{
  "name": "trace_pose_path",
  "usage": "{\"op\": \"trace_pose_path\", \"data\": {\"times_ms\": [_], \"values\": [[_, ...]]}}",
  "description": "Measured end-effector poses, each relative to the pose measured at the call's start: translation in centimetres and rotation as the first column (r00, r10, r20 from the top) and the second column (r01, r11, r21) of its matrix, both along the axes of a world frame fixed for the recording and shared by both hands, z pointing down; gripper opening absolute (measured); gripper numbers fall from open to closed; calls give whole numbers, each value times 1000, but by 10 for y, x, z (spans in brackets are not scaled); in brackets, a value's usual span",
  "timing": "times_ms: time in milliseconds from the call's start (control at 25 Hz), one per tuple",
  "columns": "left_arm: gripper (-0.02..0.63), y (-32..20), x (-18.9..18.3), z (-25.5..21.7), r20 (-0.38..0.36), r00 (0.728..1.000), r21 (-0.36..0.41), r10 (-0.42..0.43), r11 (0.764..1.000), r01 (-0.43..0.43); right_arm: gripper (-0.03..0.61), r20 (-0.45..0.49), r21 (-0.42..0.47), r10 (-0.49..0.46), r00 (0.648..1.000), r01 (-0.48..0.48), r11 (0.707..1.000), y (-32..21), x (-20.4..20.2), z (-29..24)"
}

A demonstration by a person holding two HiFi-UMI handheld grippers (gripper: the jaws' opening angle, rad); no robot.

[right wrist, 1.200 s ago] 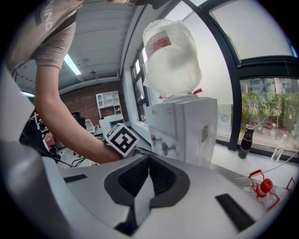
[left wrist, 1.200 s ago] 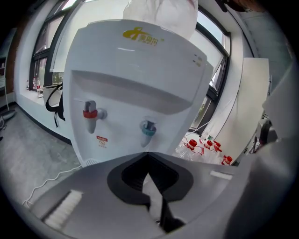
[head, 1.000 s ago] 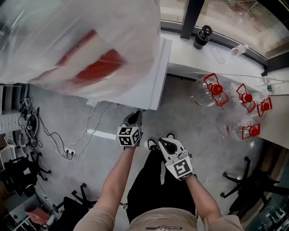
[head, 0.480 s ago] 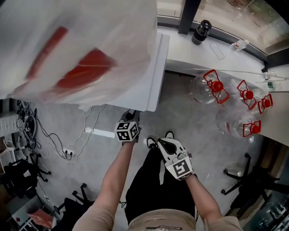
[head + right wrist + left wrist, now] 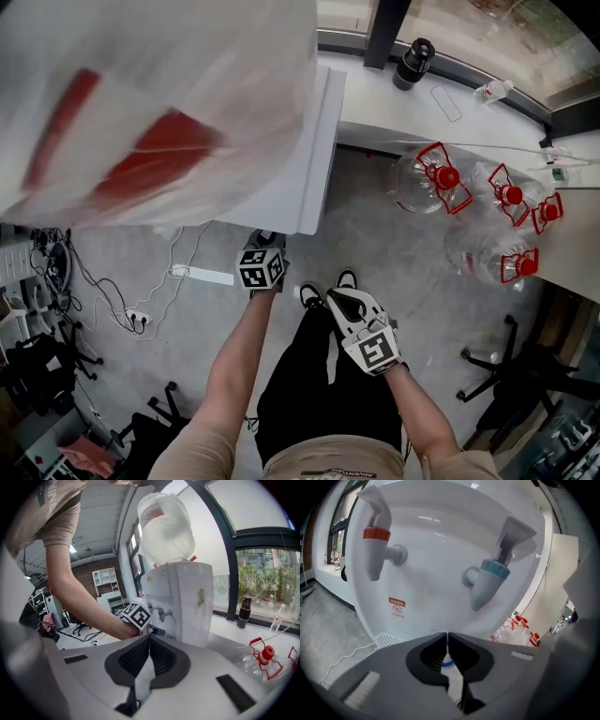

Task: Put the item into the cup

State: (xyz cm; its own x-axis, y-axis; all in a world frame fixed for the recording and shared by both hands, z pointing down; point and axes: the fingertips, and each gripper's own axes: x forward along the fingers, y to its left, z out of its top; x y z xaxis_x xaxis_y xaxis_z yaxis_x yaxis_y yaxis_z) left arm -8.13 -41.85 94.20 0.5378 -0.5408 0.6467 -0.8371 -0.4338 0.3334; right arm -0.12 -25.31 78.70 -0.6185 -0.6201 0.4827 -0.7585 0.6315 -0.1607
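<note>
Grey concrete floor (image 5: 403, 253) fills the head view, with a white window ledge (image 5: 394, 108) running along its far side. A white water dispenser (image 5: 302, 183) stands at the floor's left, topped by a big clear inverted bottle (image 5: 159, 84) with a red label (image 5: 155, 150). Four empty clear jugs (image 5: 427, 183) with red caps and handles lie on the floor against the ledge's near edge, toward the right. A black flask (image 5: 412, 62) stands at the ledge's far edge beside the window frame. Cables (image 5: 66, 272) trail along the floor's left edge. The person stands over the floor, both forearms reaching forward. The left gripper (image 5: 447, 634) points at the dispenser's front, below a red tap (image 5: 377, 550) and a blue tap (image 5: 490, 578), its jaws closed tip to tip. The right gripper (image 5: 150, 638) hangs nearer the person, well back from the dispenser, jaws likewise pressed together. Behind the left jaw tips shows a white sliver with a blue arc (image 5: 446, 662); whether it belongs to the cup or the item cannot be told, and no view shows either more plainly.
</note>
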Motion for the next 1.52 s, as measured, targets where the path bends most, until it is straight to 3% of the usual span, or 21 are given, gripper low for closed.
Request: {"op": "trace_pose_path", "data": {"times_ms": [240,520,760,880,1040,1320,1520], "values": [[12,0,-1,-5,-18,1000,22,-16,1000,17,12,13,-23,16,1000,-16,1000,6,1,5],[14,9,-14,-14,-9,999,24,-47,999,48,11,-12,7,-34,999,34,999,9,-8,-1],[9,42,-29,-42,-18,998,2,-54,999,54,11,5,20,-10,1000,10,1000,-4,-15,-42],[9,55,-36,-82,-34,998,29,-54,998,55,11,43,22,37,998,-38,999,-17,-13,-79],[9,60,-36,-154,-55,998,128,-24,991,31,12,59,47,88,994,-91,995,-36,-6,-124],[9,64,-29,-299,-62,998,341,18,940,4,12,37,116,97,995,-101,988,-50,3,-198],[9,71,-22,-371,-115,993,394,7,918,39,11,49,184,107,993,-114,976,-65,6,-246]]}}
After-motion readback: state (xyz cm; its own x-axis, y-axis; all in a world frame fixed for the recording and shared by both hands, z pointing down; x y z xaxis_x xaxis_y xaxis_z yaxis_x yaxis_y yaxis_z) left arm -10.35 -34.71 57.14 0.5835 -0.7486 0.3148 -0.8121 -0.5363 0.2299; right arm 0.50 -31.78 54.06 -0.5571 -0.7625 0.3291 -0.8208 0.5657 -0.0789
